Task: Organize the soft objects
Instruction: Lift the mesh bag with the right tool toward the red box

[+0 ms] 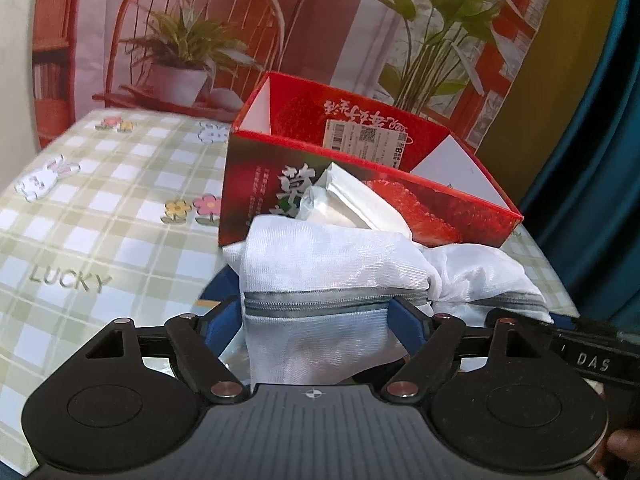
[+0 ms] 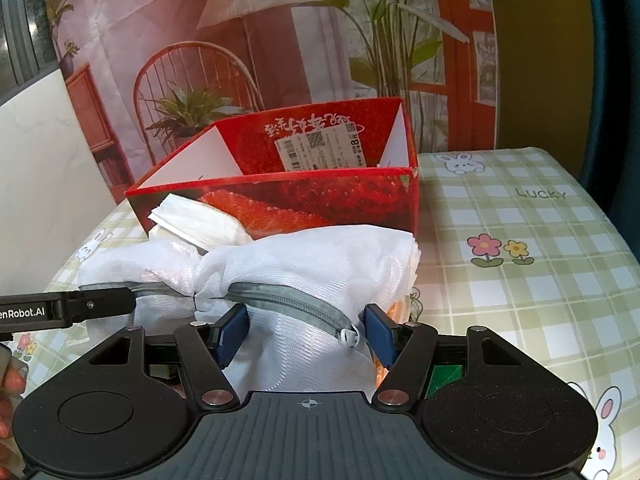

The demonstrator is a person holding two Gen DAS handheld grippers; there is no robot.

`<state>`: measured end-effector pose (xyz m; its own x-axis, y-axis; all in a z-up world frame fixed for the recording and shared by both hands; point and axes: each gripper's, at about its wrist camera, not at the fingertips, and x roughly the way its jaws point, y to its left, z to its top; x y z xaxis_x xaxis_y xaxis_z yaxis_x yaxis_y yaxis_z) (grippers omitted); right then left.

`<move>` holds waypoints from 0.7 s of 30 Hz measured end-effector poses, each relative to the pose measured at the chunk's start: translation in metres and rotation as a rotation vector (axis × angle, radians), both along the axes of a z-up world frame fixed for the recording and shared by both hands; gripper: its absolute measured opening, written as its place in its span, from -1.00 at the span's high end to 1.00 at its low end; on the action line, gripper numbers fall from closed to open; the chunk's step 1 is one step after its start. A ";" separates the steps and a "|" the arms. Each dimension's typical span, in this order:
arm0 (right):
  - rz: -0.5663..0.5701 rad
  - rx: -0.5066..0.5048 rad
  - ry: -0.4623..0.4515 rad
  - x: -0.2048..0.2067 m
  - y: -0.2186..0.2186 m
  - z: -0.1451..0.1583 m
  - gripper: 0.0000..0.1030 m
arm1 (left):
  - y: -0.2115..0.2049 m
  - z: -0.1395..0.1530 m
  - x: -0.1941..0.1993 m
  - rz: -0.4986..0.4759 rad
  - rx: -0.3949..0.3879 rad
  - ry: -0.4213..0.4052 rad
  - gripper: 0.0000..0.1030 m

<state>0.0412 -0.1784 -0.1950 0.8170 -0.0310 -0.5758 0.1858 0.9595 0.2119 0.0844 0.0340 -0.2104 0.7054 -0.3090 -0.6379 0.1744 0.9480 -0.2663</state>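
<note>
Plainly both claws grip white mesh bag (image 1: 320, 272) — tablecloth (image 1: 100, 220) reads "LUCKY", box (image 2: 320, 200) label "8".

On the desk (image 2: 520, 280) a mesh bag (image 1: 332, 252) lies in front of an open box (image 1: 360, 184), touching its near wall. A folded packet (image 1: 352, 204) sits on top of the bag, leaning against that wall. Behind the box hangs a printed backdrop (image 2: 280, 60), and each gripper's jaws stand either side of the bag's near edge.
</note>
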 end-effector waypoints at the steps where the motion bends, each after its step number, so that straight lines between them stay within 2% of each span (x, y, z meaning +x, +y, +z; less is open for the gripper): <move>1: 0.004 0.004 0.002 0.001 0.000 -0.001 -0.12 | -0.001 -0.002 0.002 -0.005 -0.016 0.007 -0.63; 3: 0.018 0.006 0.008 0.003 0.003 -0.003 -0.03 | -0.002 -0.006 0.005 -0.018 -0.034 0.007 -0.67; 8: 0.028 0.000 0.004 0.003 0.005 -0.005 0.05 | -0.001 -0.016 0.015 -0.031 -0.072 -0.014 -0.69; 10: 0.028 0.005 0.003 0.003 0.004 -0.006 0.06 | 0.002 -0.018 0.015 -0.042 -0.115 0.001 -0.55; 12: 0.030 0.008 0.004 0.004 0.004 -0.006 0.11 | 0.003 -0.017 0.013 -0.071 -0.147 -0.008 -0.10; 15: 0.040 0.003 0.002 0.006 0.006 -0.006 0.20 | 0.002 -0.012 0.010 -0.074 -0.136 -0.033 0.21; 21: 0.068 0.023 -0.054 0.000 0.007 0.005 0.42 | 0.000 0.009 -0.005 -0.041 -0.091 -0.114 0.32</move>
<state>0.0407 -0.1719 -0.1903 0.8468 0.0386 -0.5306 0.1080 0.9641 0.2425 0.0789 0.0345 -0.2010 0.7571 -0.3917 -0.5229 0.2463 0.9124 -0.3269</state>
